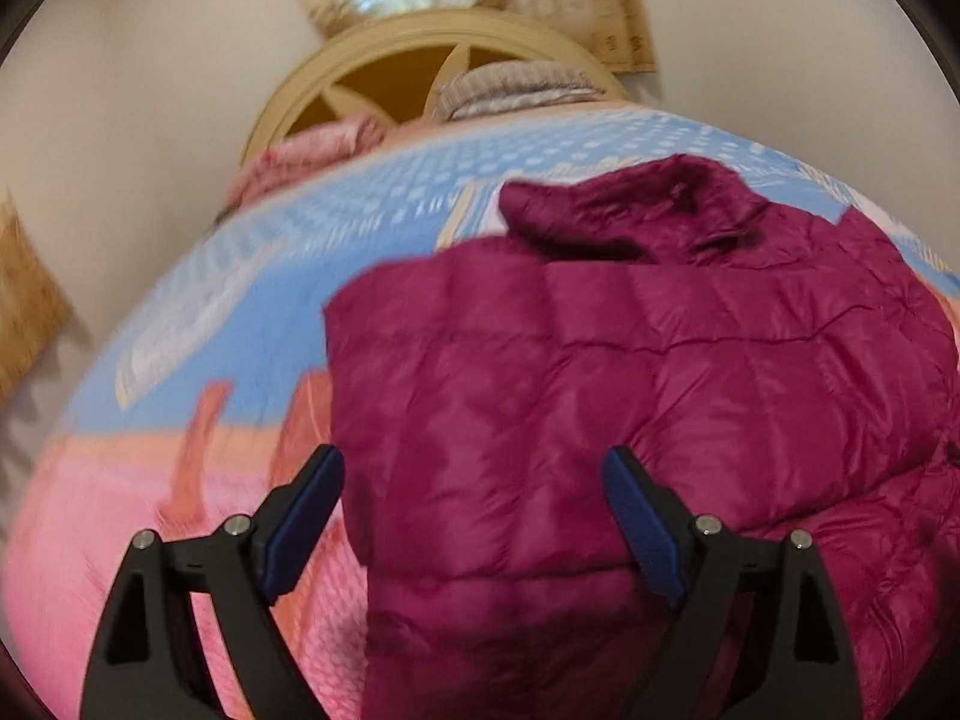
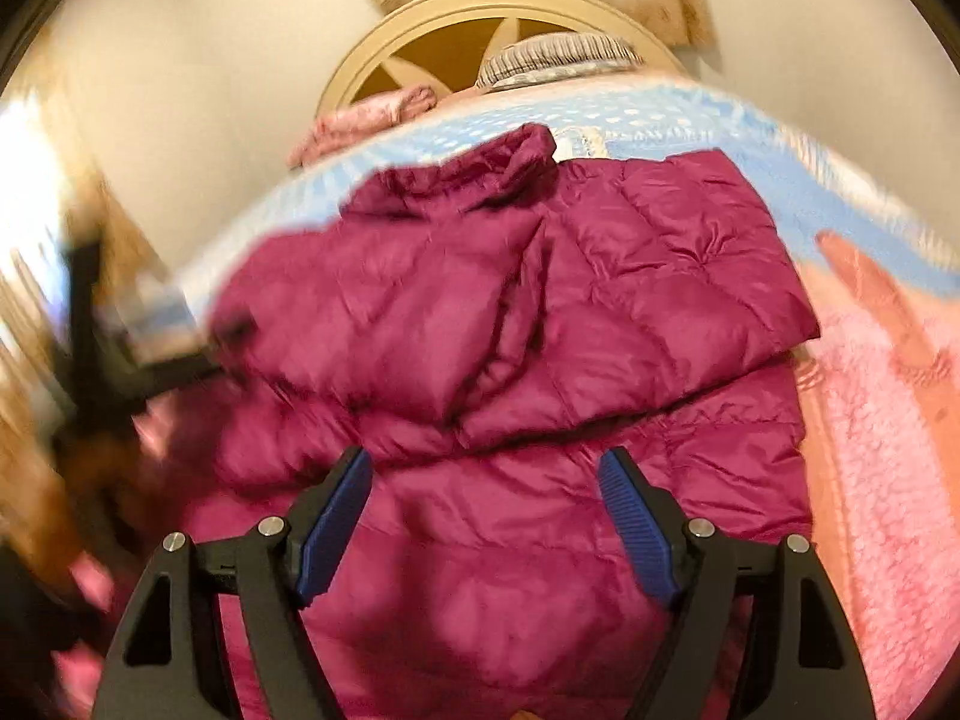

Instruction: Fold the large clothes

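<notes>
Nearby, magenta puffer jacket on bed, folded sleeve

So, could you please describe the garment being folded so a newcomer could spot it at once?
Start at the bed with the pink and blue cover, below the arched cream headboard. The quilted magenta puffer jacket lies on its middle. It is the only shiny, dark garment; the pink bundle by the headboard is pale.

— What covers the bed?
— A blue-and-pink bedspread. A pink folded cloth lies by the cream arched headboard, with a striped pillow beside it.
</notes>
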Motion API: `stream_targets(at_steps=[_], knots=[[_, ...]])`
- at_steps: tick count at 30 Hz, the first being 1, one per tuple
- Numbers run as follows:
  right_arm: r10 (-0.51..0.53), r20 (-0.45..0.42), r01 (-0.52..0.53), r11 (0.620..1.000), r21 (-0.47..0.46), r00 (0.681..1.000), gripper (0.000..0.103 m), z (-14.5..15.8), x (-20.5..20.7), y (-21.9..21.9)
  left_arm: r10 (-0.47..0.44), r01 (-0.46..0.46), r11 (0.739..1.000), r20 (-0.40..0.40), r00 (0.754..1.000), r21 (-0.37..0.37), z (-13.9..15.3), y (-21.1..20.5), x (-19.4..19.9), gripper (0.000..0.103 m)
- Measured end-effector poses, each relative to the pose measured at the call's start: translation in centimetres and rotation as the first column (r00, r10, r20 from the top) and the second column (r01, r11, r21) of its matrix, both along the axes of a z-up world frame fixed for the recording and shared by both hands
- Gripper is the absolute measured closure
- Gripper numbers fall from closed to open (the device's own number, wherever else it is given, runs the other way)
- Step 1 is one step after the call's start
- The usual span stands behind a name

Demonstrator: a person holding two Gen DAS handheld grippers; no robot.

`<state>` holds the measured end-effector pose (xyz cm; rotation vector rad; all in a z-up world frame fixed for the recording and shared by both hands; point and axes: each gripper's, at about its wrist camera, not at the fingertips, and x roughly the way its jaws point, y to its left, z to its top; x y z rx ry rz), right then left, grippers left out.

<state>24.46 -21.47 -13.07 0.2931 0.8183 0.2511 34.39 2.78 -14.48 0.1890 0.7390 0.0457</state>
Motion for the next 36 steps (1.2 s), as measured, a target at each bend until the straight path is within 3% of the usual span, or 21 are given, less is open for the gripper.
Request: stream_targets(at_steps=[3,5,9,12,16,19,23,29,30,32,33,36], knots=[[-0.014,0.02,0.015,0.999,-0.041,1.0,0.025,2.2,1.5,0.5,0.019,-0.019,0.999,-0.011,1.0,-0.035,-0.5,0.4,0.3,0.012],[-0.006,-0.023,0.006,1.0,-0.009,1.0,0.025,2.1,3.7,0.7,0.019,-0.019,0.999,-0.007,1.0,-0.037,-0.7,0.2,0.3,0.012],[0.067,-0.112,-0.059,0.996,0.073,0.991,0.056,-0.2,6.4,2.1,0.02,-0.02,0.998,-0.004,1.0,-0.054,-0.8,0.5,-0.2,0.012],[0.064,-0.117,-0.059,0.997,0.045,0.991,0.08,-1.0,6.4,2.7,0.016,-0.014,0.994,0.016,1.0,-0.105,0.2,1.8,-1.2,0.012],[0.033,-0.056,-0.033,0.999,0.003,0.998,0.091,-0.1,5.3,1.5,0.025,-0.019,0.992,0.05,0.998,-0.127,1.5,2.8,-1.5,0.012],[-0.005,-0.037,0.005,1.0,0.012,0.999,0.092,0.6,4.7,-0.2,0.042,-0.037,0.99,0.036,0.998,-0.138,1.3,3.2,-0.6,0.011],[-0.03,-0.052,0.027,0.998,-0.063,0.998,0.092,0.0,4.2,-1.1,0.057,-0.054,0.988,0.019,0.998,-0.145,0.8,3.4,-0.3,0.011],[-0.032,-0.062,0.024,0.99,-0.139,0.998,0.092,-1.0,4.0,-0.8,0.048,-0.036,0.985,0.067,0.997,-0.17,2.7,2.6,0.4,0.01],[-0.04,-0.065,0.03,0.988,-0.153,0.997,0.09,-0.8,4.0,-0.7,0.039,-0.026,0.988,0.079,0.996,-0.152,3.0,2.1,0.8,0.009],[-0.086,-0.066,0.073,0.981,-0.181,0.994,0.073,-0.1,4.2,-1.0,0.028,-0.017,0.993,0.091,0.995,-0.12,3.0,1.4,1.7,0.006],[-0.124,-0.045,0.113,0.975,-0.191,0.991,0.058,0.6,3.9,-1.3,0.03,-0.02,0.993,0.086,0.996,-0.112,2.8,1.4,2.5,0.005],[-0.171,0.046,0.177,0.963,-0.204,0.984,0.055,3.2,3.0,-1.4,0.06,-0.053,0.989,0.051,0.997,-0.137,1.6,2.0,4.5,0.005]])
